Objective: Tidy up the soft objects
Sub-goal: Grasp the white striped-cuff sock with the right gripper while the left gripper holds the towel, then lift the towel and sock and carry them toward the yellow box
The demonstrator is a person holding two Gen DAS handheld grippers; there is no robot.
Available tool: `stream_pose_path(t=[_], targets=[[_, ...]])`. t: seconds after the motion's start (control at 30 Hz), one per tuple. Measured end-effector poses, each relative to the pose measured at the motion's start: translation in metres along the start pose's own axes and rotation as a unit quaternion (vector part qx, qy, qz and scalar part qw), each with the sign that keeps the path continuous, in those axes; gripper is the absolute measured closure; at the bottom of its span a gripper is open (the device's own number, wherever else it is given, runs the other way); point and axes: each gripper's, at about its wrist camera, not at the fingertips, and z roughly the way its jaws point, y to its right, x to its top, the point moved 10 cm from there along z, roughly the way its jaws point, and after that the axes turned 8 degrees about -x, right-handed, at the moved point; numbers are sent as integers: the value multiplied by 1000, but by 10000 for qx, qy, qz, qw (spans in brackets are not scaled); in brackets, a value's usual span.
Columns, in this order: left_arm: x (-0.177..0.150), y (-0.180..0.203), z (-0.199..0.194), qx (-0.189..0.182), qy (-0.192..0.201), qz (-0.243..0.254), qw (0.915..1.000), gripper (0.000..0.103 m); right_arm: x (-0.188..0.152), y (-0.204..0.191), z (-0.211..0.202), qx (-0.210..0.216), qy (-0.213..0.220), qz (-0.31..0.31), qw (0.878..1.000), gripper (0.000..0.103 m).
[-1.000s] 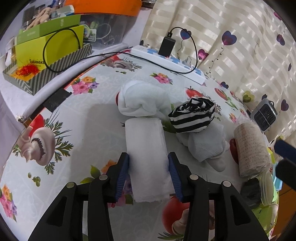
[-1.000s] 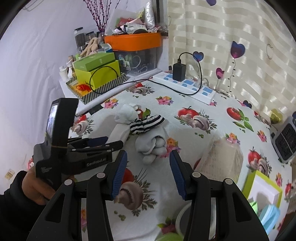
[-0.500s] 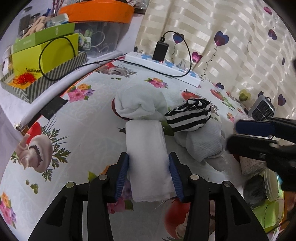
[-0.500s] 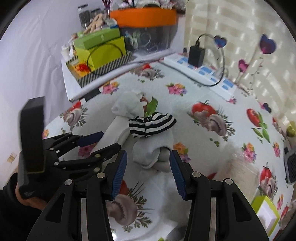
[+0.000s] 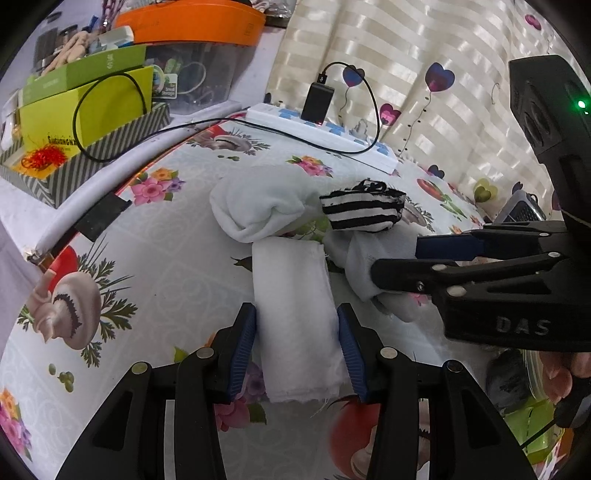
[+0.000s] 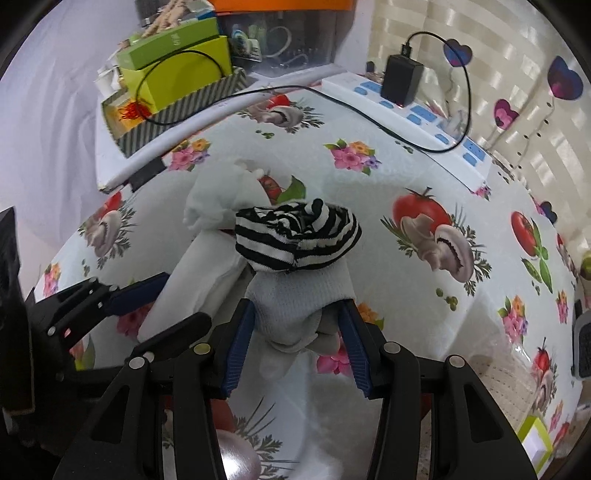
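Note:
A folded white cloth point(image 5: 295, 314) lies on the patterned tablecloth between the open fingers of my left gripper point(image 5: 297, 345); it also shows in the right wrist view point(image 6: 199, 277). A rolled white sock bundle point(image 5: 258, 206) lies behind it. A black-and-white striped sock point(image 5: 364, 210) rests on a pale grey-white sock bundle point(image 5: 364, 269). My right gripper point(image 6: 297, 347) is open with its fingers on either side of the grey-white bundle point(image 6: 299, 302), the striped sock point(image 6: 299, 236) just beyond. The right gripper shows from the side in the left wrist view point(image 5: 406, 258).
A white power strip point(image 5: 317, 129) with a black charger and cable lies at the back by the curtain. A striped tray with green boxes point(image 5: 81, 122) and an orange-lidded bin point(image 5: 192, 26) stand at the back left. A white tube point(image 5: 122, 177) lies along the edge.
My right gripper has moved in and down from above the table until its open fingers straddle the grey-white bundle. My left gripper has stayed around the folded cloth.

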Motion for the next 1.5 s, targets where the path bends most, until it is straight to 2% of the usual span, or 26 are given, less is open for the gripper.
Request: stream_pose_path(t=[0.1, 0.23, 0.4, 0.57, 0.67, 0.77, 1.0, 1.17, 1.3, 1.5], targets=[[-1, -2, -2, -57, -35, -76, 9999, 74, -3, -3, -2, -53, 49, 4, 10000, 87], [-4, -1, -7, -93, -78, -114, 9999, 80, -11, -4, -17, -1, 182, 66, 9998, 95], [-14, 5, -19, -183, -113, -104, 9997, 85, -28, -5, -34, 39, 255, 96, 9996, 96], [-28, 7, -34, -212, -147, -125, 9996, 86, -49, -9, -45, 136, 276, 104, 9995, 97], [-34, 8, -47, -217, -116, -146, 9996, 86, -59, -9, -63, 194, 463, 210, 9985, 97], [-33, 14, -66, -226, 75, -87, 9997, 86, -62, -9, -89, 174, 778, 281, 9964, 97], [-35, 34, -92, -288, 202, 98, 9993, 86, -75, -13, -114, 305, 1065, 461, 9928, 97], [-33, 41, -114, -206, 403, 181, 9988, 86, -87, -8, -135, 378, 1350, 721, 9875, 97], [-31, 37, -123, 152, 514, 327, 9980, 86, -94, -6, -147, 434, 1523, 873, 9835, 97], [-36, 44, -133, 67, 509, 343, 9981, 86, -104, -5, -158, 565, 1677, 1016, 9790, 97]])
